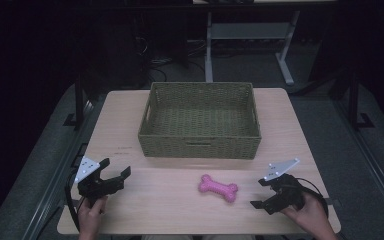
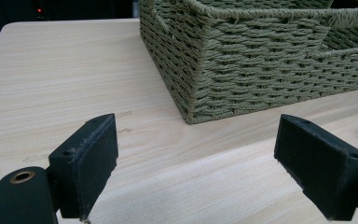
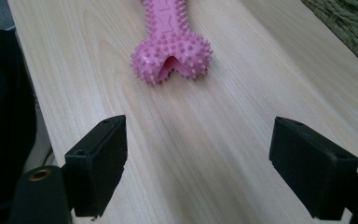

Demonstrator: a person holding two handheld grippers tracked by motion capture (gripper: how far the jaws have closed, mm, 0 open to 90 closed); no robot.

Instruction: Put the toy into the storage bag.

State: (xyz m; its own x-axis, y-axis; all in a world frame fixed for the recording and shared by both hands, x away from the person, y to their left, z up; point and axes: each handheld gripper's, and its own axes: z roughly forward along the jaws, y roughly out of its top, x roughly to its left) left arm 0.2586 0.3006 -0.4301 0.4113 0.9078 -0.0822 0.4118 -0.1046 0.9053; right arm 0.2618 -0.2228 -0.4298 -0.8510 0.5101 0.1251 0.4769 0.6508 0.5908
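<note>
Left claw (image 1: 114, 176) wide, right claw (image 1: 264, 194) wide; pink bone toy (image 1: 218, 188) between them, green woven basket (image 1: 200, 120) behind.

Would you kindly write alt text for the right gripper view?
A pink spiky rubber bone-shaped toy lies on a pale wooden table, straight ahead of the open right gripper, whose black jaws stand wide apart. A green woven basket edges the upper right corner.

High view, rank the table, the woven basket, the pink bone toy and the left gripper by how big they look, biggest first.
1. Table
2. Woven basket
3 and 4. Left gripper and pink bone toy: they look much alike in size, so I won't rank them.
</note>
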